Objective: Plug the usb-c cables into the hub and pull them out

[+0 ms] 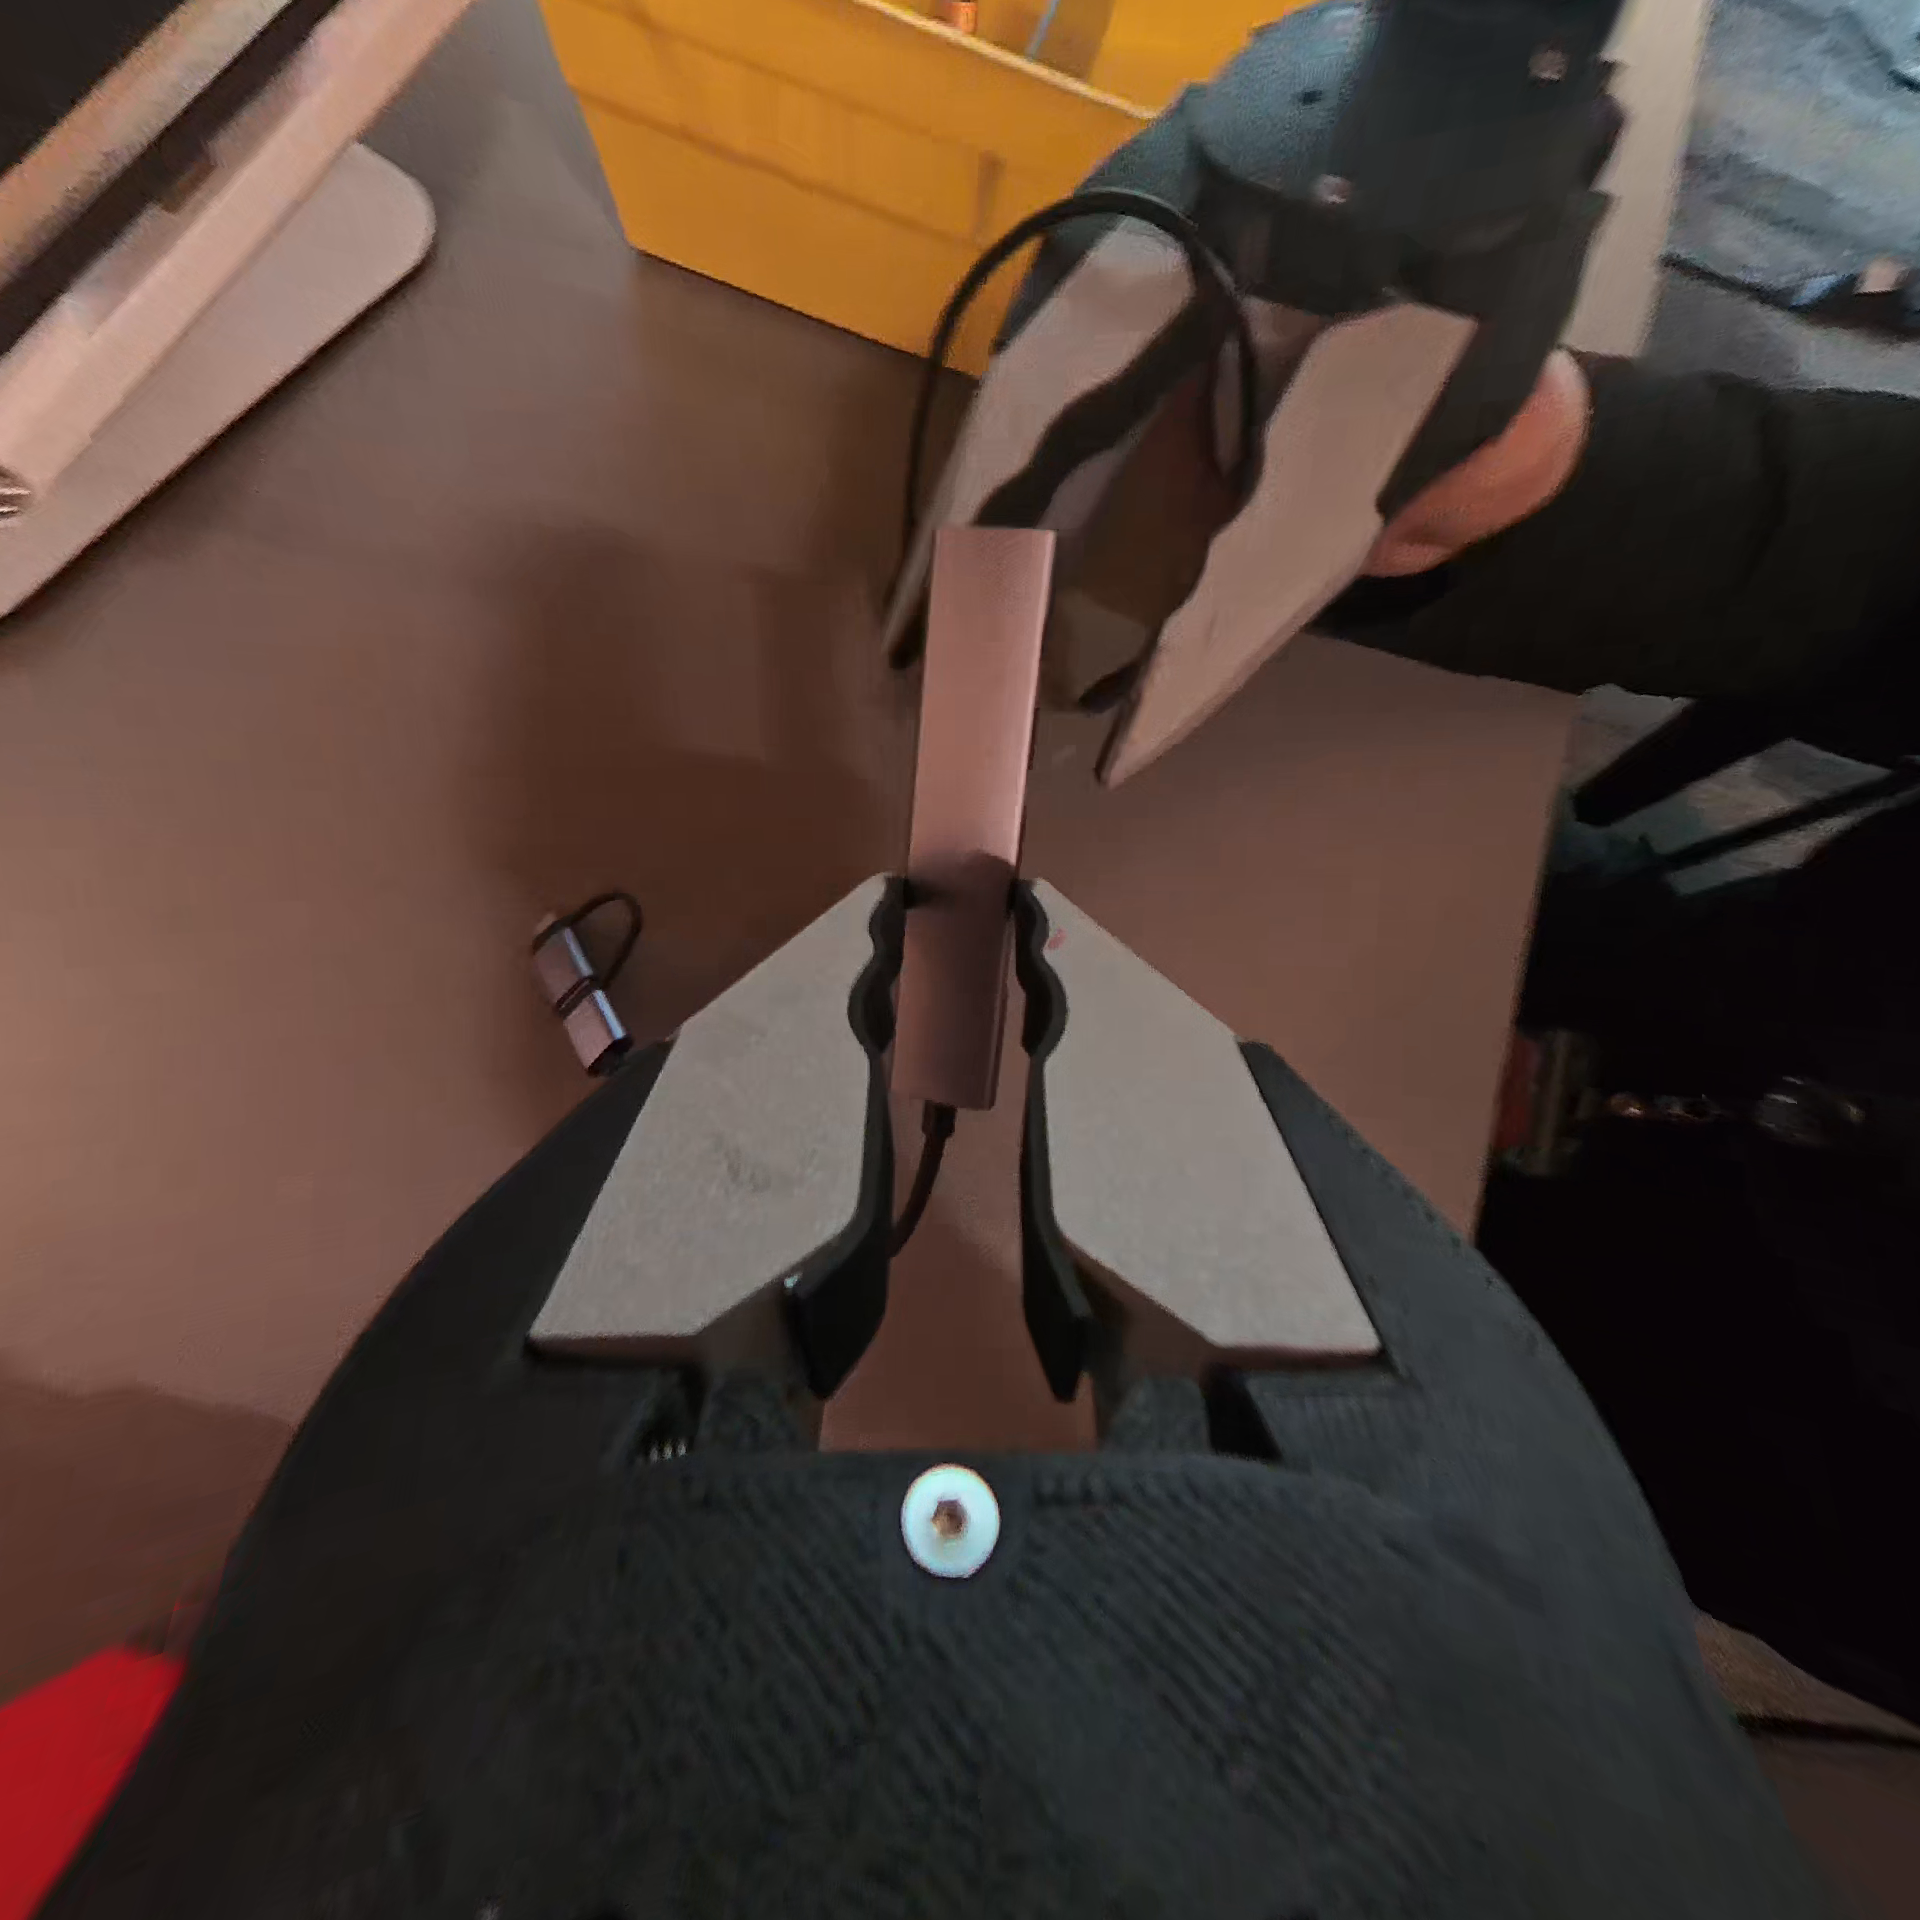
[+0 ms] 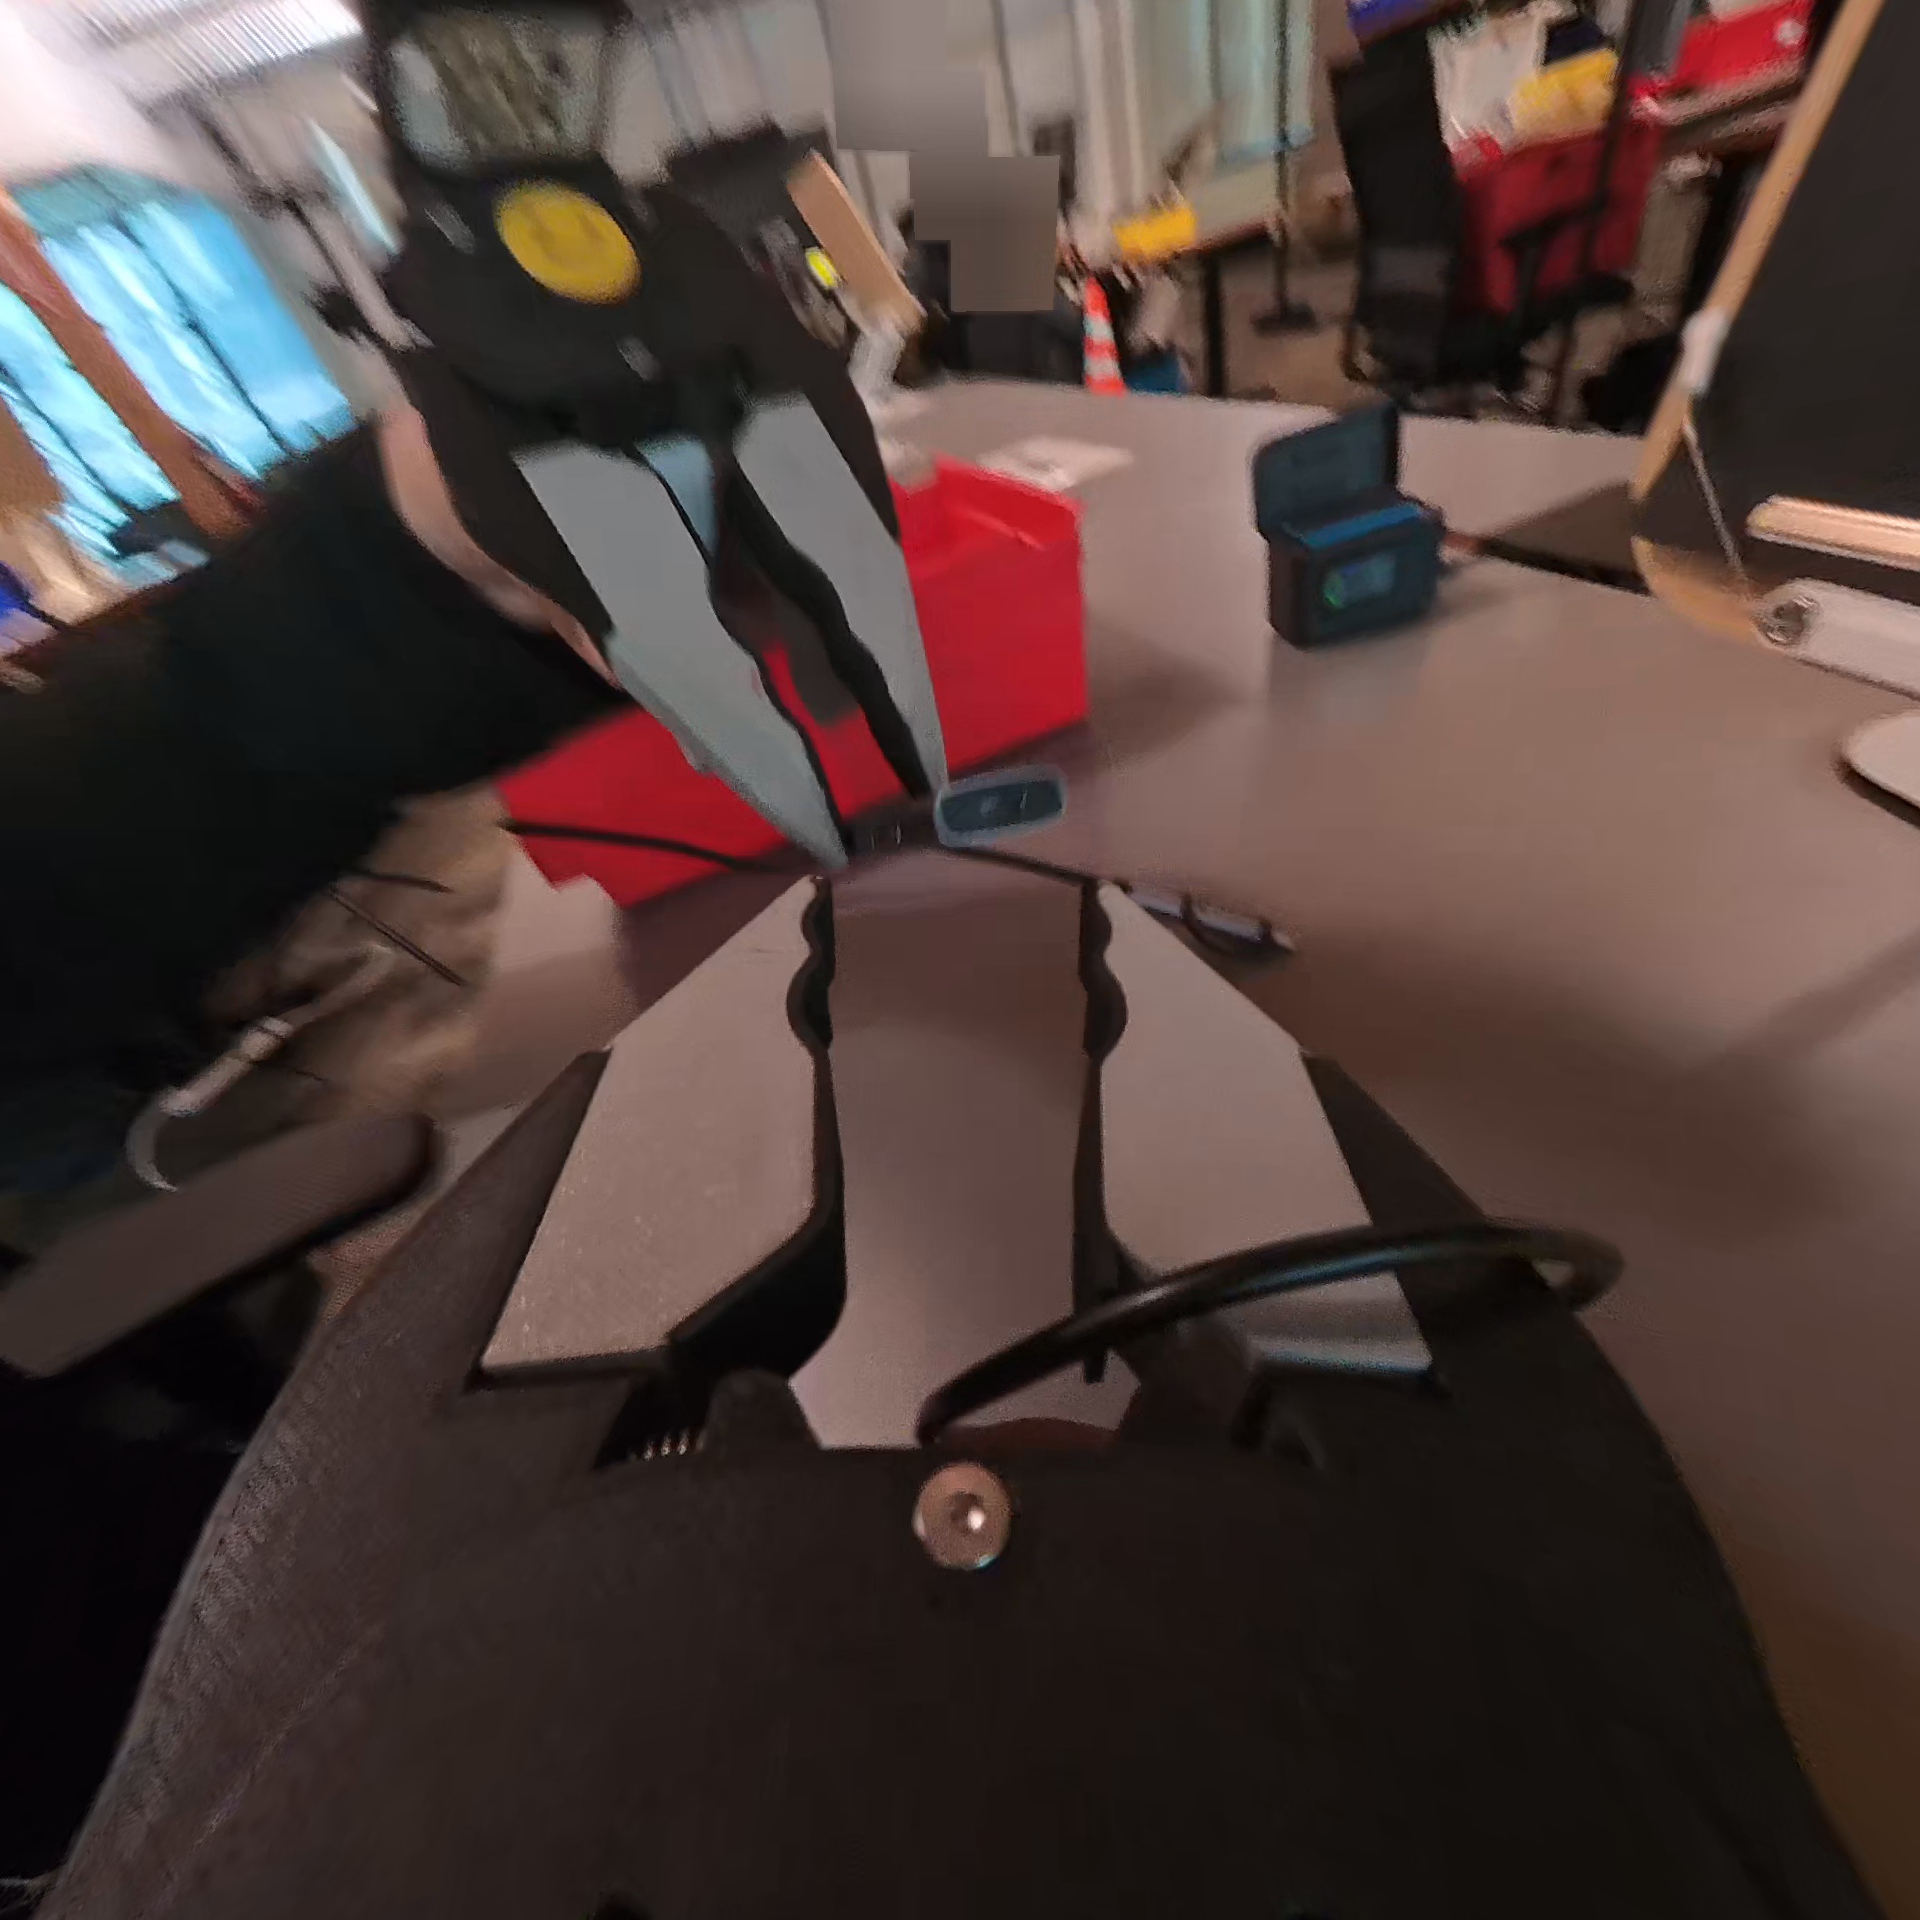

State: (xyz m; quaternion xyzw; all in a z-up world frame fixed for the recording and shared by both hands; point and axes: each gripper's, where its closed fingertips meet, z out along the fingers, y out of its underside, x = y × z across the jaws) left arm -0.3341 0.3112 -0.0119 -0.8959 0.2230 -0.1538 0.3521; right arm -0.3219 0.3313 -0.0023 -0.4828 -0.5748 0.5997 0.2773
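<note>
- Surface: brown tabletop (image 1: pixel 312 727); yellow box (image 1: pixel 831 156) at the far edge, red box (image 2: pixel 997 613) to one side, cluttered workshop behind.
- Left gripper (image 1: pixel 958 894): fingers pressed onto the hub (image 1: pixel 977 727), a slim metallic bar held clear of the table, pointing away from the camera; its own lead hangs from the near end.
- Right gripper (image 2: pixel 951 894): jaws spread, nothing pinched; tips near the hub's far end. A black cable (image 2: pixel 1299 1278) loops over its body.
- Small adapter plugs (image 1: pixel 582 987) lie on the table, left of the left gripper.
</note>
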